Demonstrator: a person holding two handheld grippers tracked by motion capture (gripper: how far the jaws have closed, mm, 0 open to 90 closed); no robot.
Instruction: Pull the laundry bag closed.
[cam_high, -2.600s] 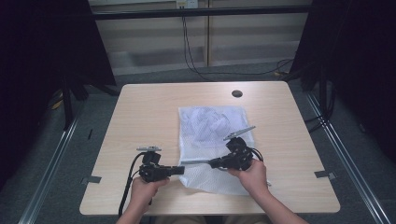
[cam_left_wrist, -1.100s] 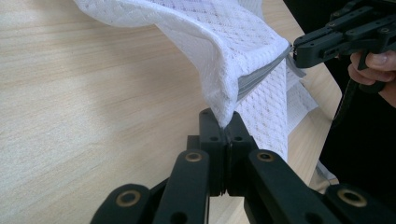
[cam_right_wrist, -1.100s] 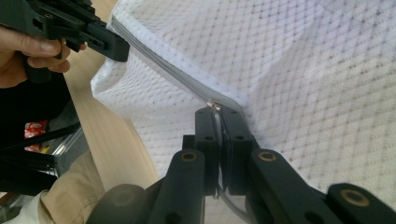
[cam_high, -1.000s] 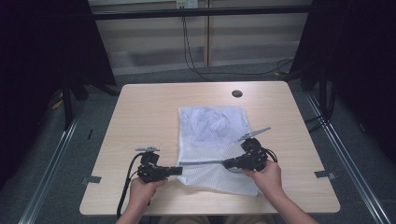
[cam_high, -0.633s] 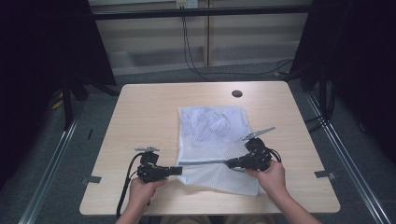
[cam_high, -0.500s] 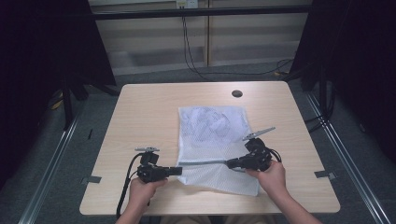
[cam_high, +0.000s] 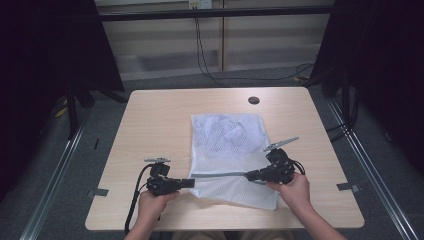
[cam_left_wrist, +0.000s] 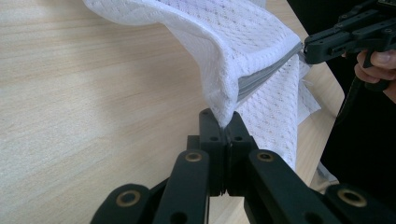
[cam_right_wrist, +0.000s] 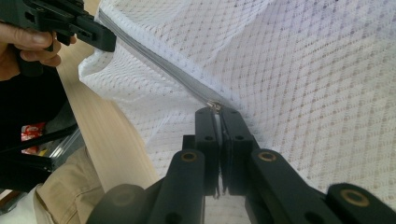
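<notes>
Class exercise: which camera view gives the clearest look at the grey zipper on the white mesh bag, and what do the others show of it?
The right gripper view: the zipper runs close and sharp up to the right gripper. The left gripper view shows a short grey stretch; the high view, a thin grey line across the mesh bag.

Table (cam_high: 165, 125) evenly lit – dark surrounds – closeups w/ soft edges.

A white mesh bag (cam_high: 227, 150) lies flat on the table's near-right half, its grey zipper (cam_high: 220, 175) pulled taut across the near end, that edge raised off the table.
</notes>
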